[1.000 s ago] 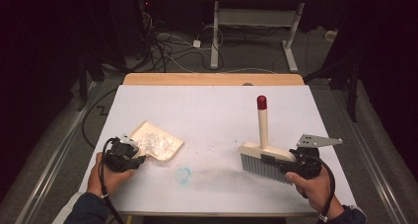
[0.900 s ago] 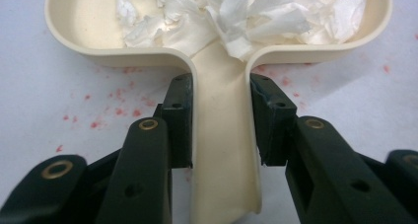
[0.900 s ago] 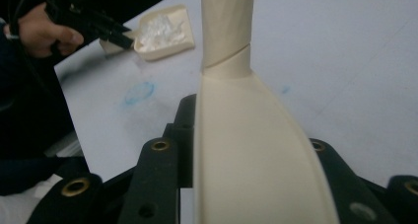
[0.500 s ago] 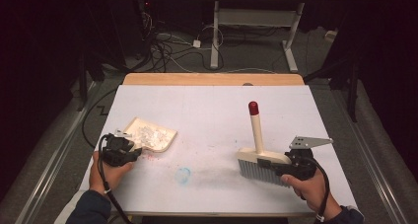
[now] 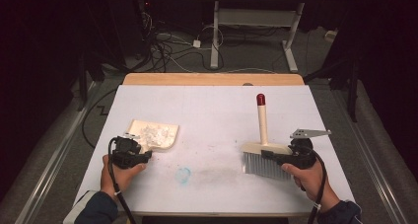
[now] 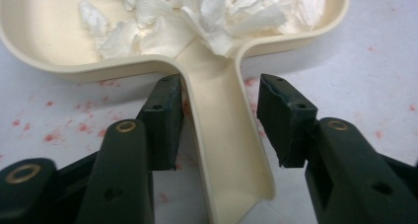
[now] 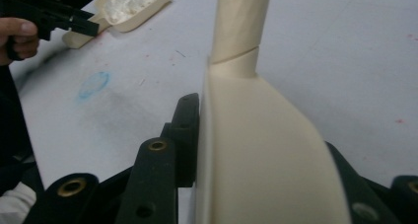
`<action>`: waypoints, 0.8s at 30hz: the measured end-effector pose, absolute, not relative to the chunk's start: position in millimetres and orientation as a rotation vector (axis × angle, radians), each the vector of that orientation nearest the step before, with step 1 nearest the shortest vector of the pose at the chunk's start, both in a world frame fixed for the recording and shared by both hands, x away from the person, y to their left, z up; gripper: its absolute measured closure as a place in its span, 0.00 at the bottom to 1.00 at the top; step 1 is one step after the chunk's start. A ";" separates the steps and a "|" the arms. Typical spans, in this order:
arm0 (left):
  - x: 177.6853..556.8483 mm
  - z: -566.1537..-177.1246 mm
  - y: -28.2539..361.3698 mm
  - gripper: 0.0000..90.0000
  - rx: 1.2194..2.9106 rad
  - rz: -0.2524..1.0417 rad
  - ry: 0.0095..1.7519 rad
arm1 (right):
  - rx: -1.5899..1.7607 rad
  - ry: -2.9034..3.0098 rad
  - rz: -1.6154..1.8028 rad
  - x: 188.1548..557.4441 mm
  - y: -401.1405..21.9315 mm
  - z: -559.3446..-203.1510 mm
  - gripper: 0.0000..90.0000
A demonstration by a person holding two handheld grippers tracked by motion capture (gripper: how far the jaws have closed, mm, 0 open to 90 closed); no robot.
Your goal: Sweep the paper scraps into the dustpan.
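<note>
Your left gripper (image 6: pixel 222 130) has just been opening. Its jaws sit loose on both sides of the handle of the cream plastic dustpan (image 6: pixel 224 135), full of white paper bits (image 6: pixel 207 12). Your right gripper (image 5: pixel 291 157) squeezes the cream hand brush with grey bristles (image 5: pixel 263 152) on the white table (image 5: pixel 212 110).

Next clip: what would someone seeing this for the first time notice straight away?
Probably the cream dustpan heaped with crumpled white paper scraps at the table's left, its handle lying between the left tool's parted jaws, which have just been opening. On the right, the right tool grips the head of a cream hand brush, its red-tipped handle pointing away from the person. A faint blue smudge marks the white table between them.
</note>
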State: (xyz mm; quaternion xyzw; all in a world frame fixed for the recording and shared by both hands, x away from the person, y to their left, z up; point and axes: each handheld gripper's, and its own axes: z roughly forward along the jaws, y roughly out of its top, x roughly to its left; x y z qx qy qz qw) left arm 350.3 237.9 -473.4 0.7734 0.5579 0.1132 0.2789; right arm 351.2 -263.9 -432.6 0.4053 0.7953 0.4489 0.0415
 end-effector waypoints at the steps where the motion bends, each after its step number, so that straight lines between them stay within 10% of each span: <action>1: 349.6 -473.1 236.7 0.57 2.079 0.304 1.491 | 1.248 2.428 1.365 353.4 -264.6 -433.5 0.72; 17: 339.9 -464.4 231.8 0.49 2.115 0.400 1.360 | 1.324 2.412 1.290 373.0 -282.2 -437.4 0.67; 24: 331.0 -458.0 228.3 0.42 2.131 0.479 1.280 | 1.389 2.298 1.211 375.5 -300.9 -430.1 0.46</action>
